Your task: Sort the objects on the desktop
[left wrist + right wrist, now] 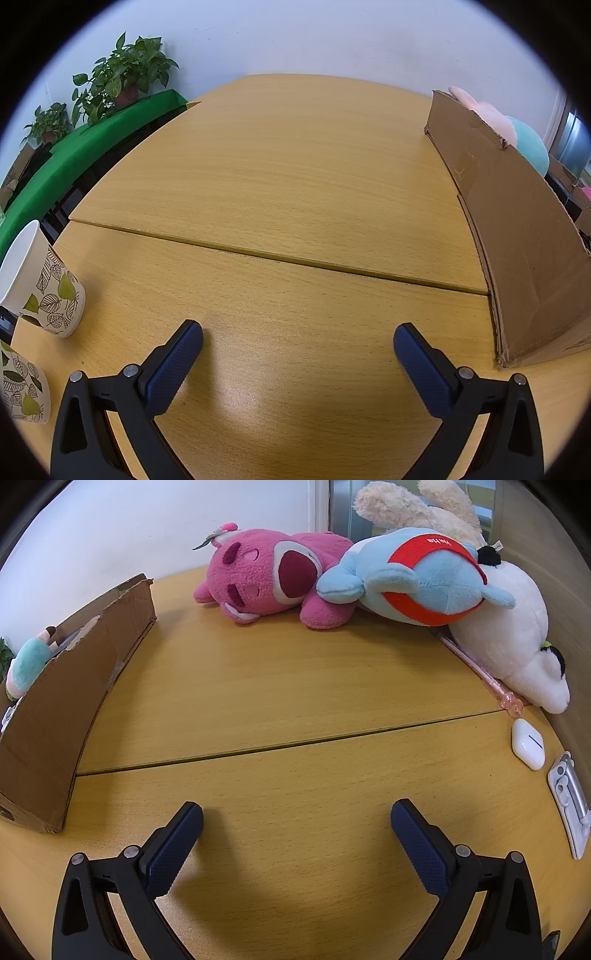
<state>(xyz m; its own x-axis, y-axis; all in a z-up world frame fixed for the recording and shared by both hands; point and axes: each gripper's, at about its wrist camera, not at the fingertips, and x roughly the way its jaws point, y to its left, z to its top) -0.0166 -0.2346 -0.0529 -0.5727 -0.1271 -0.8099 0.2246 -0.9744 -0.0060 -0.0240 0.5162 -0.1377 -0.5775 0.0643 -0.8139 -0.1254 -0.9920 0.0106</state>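
My left gripper (297, 334) is open and empty over bare wooden table. Two leaf-print paper cups (44, 284) (22, 387) stand at its far left. A cardboard box (517, 236) stands to its right with a plush toy (528, 142) inside. My right gripper (295, 814) is open and empty. Ahead of it lie a pink plush bear (266, 576), a blue and red plush (421, 576) and a white plush (517, 642). A pink pen (480, 672), a white earbud case (528, 744) and a white clip-like item (569, 801) lie at its right. The box (62, 701) is at its left.
Potted plants (122, 77) stand on a green-covered surface (74, 155) beyond the table's left edge. A seam (277, 258) runs across the tabletop. A white wall is behind the table. A cream plush (417, 506) lies behind the blue one.
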